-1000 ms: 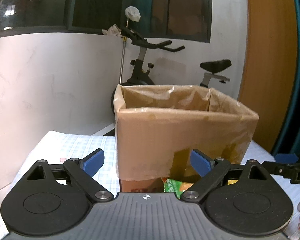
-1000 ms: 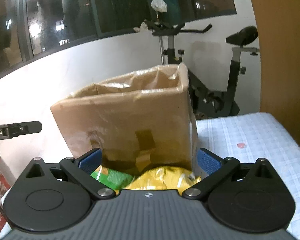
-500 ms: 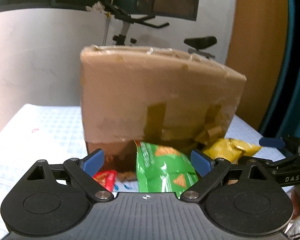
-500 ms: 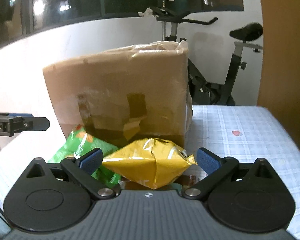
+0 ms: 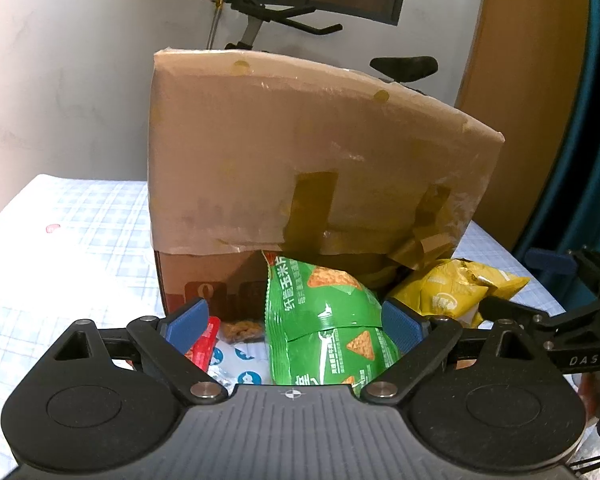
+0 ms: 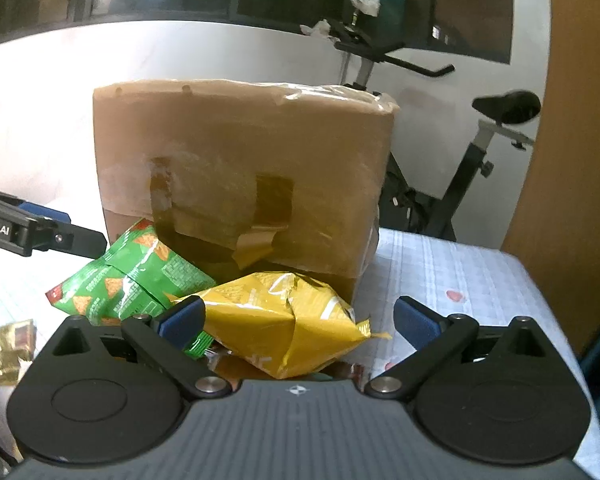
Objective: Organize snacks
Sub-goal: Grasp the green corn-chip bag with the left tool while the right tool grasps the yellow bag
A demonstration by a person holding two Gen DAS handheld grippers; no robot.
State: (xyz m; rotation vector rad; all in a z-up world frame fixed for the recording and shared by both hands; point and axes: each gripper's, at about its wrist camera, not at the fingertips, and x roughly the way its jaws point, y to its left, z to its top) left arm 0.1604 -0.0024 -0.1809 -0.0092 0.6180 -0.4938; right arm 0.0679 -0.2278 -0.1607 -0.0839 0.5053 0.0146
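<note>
A: Item one?

B: Cardboard box [image 5: 300, 152], centre of both views, standing on the checked cloth [image 5: 60, 240]. From here I cannot see its opening.

A: Snacks?

B: Green chip bag [image 5: 320, 320], lower centre of the left view, leaning against the box's foot. Yellow chip bag [image 6: 284, 320], lower centre of the right view, touching the green one. A red packet [image 5: 204, 340] by my left finger, a white-and-blue packet [image 5: 236, 364] beneath it, and small gold sweets [image 6: 12, 348] at the lower left of the right view.

A: Grippers?

B: My left gripper [image 5: 292, 324] is spread wide, with the green bag between the pads; only the right pad looks to touch it. My right gripper [image 6: 300, 316] is likewise spread around the yellow bag, gripping nothing.

A: Step in hand?

B: Reaching for the first pick, I judge. Next, each pair should close on its bag mid-body, gently since the bags are puffed and slippery, then lift above the box rim.
</note>
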